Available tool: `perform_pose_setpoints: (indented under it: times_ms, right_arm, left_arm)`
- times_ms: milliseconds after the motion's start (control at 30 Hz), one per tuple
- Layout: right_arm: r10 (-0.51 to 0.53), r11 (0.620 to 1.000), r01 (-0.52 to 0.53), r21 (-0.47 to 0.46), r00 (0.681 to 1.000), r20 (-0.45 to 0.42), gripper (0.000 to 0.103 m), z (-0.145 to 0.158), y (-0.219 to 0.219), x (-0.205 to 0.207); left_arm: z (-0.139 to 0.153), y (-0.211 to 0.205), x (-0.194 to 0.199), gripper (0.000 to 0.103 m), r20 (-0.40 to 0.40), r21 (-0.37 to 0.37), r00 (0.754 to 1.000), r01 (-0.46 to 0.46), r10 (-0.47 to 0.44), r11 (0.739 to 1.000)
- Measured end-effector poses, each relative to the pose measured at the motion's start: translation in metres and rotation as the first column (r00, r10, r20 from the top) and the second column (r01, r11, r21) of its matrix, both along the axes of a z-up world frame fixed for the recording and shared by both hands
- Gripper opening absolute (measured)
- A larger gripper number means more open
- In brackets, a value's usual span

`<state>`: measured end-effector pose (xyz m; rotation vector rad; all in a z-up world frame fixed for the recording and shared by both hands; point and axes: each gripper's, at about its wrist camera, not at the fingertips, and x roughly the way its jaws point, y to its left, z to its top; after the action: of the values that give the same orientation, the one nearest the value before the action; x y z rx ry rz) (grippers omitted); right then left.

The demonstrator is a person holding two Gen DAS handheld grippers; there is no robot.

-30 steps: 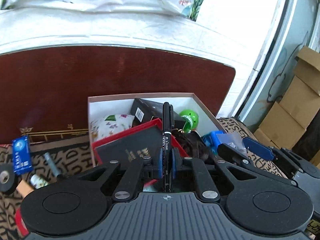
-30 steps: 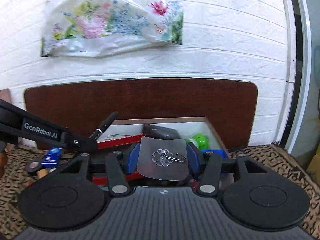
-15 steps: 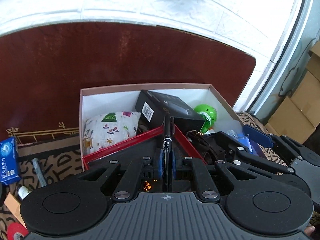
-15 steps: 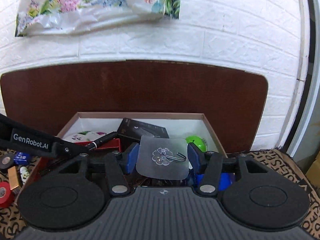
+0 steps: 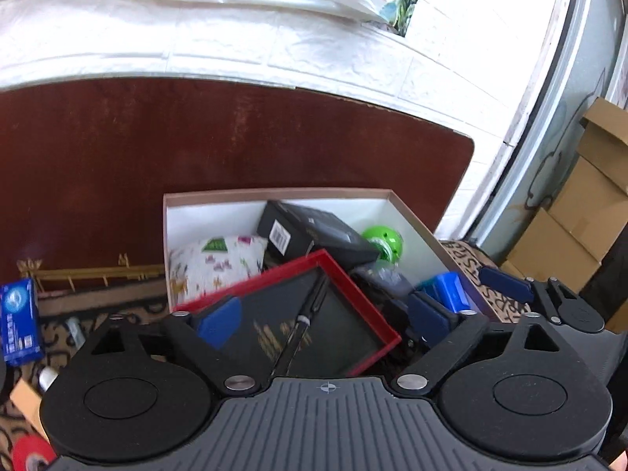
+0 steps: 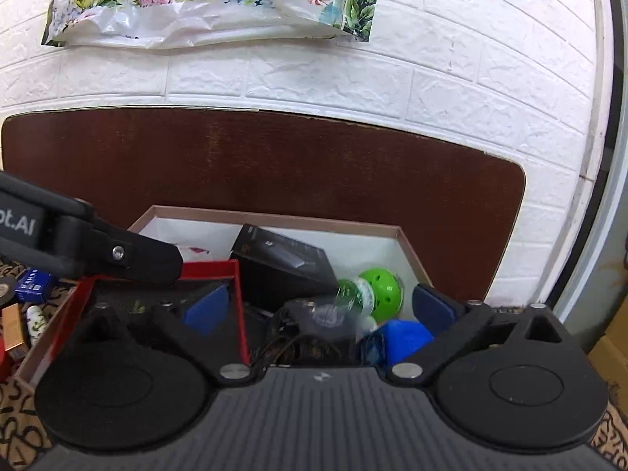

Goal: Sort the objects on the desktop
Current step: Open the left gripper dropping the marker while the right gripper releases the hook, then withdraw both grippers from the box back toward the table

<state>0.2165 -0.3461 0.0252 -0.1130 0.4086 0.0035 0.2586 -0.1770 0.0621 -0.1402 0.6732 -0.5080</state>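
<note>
L fingers: opening wide, nothing pressed betw. pads; the black pen lies loose below them on the red-framed case.
R fingers: also opening wide; a clear hook sheet is blurred betw. them, over the box, pads not on it.
Box: white, on the bench; holds black carton, green ball, patterned pouch, blue item.
Done: most things seem already inside, approx.
Left: on the bench outside, at left, blue packet, red tape roll, small tube.
Next, I judge: go for these.
</note>
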Motion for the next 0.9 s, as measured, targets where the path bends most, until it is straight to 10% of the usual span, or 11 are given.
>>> perform_pose_setpoints:
  times_ms: [900]
  right_arm:
    - [0.128,0.984,-0.115,0.137,0.987,-0.092,0.103,-0.008,0.096,-0.147]
  left_arm:
    - [-0.023,0.089,-0.168,0.103,0.028,0.056,0.987,-0.16,0.159,0.986]
